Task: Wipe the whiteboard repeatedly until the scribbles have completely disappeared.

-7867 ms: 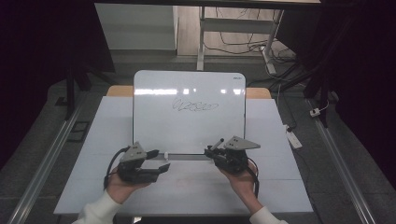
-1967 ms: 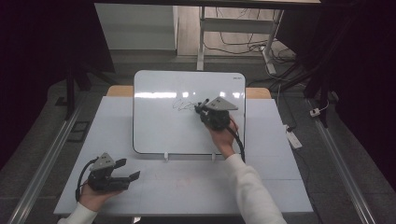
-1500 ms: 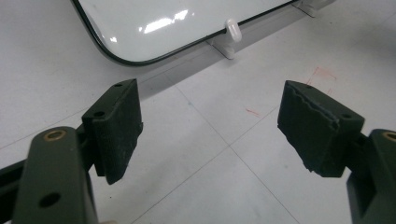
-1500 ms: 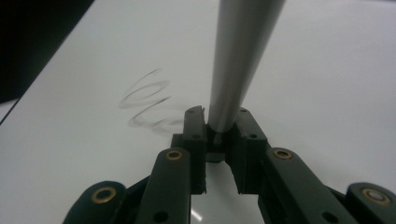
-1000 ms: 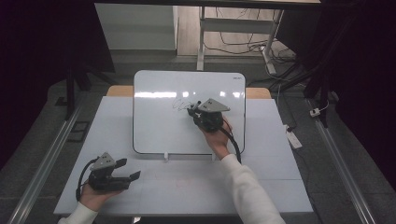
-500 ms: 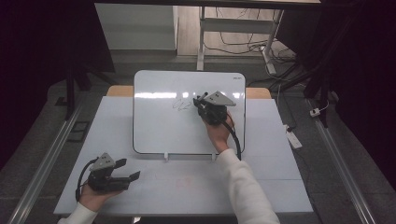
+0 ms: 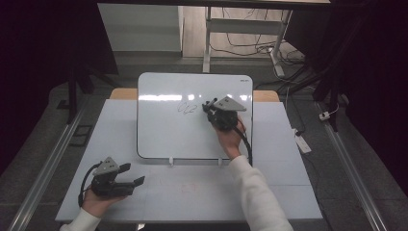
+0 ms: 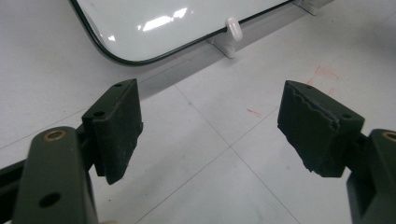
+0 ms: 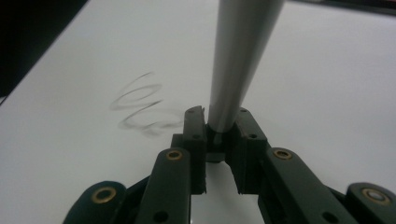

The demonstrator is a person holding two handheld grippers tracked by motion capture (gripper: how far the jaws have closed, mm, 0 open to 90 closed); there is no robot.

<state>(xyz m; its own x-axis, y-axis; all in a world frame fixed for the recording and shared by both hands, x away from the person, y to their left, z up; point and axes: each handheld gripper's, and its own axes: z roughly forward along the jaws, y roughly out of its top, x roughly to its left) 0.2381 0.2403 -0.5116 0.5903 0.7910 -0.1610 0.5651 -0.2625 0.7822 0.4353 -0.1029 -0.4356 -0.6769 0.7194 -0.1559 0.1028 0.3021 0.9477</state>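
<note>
Whiteboard (image 9: 327,93) close-up: right tongs (image 9: 218,126) gripping, apparently, a marker (image 9: 238,60).

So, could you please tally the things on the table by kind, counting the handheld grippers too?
Whiteboards: 1, the whiteboard
Grey pen-like sticks: 1, the stick
Grippers: 2, the left gripper, the right gripper
Total: 4

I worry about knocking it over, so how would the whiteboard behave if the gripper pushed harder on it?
The whiteboard looks stiff and glossy, so it probably would not flex. It leans in two small white clips, so a firm push might tip it back or slide it. The pen held in the right gripper may skid on that slick face.
</note>
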